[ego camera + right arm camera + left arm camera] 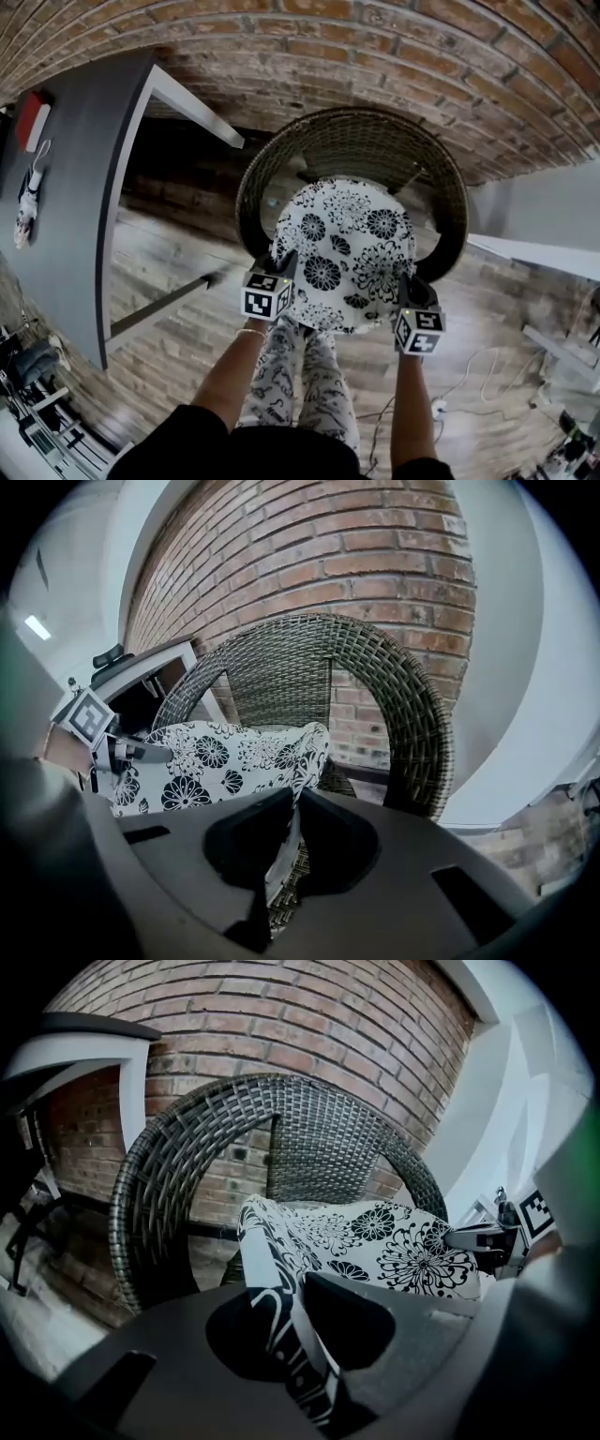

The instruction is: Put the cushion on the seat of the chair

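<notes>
Head view: my left tool (284, 265) and right tool (409, 286) are each clamped on an opposite edge of the floral cushion (347, 244), mid-frame over the wicker chair (309, 131). It looks soft, light and floppy, so edge grips suit it.

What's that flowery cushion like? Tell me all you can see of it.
The cushion is round, soft-looking fabric, white with black flower prints. It is held over the seat of the wicker chair, its near edge pinched on each side by the left tool and right tool. Whether it touches the seat is unclear.
</notes>
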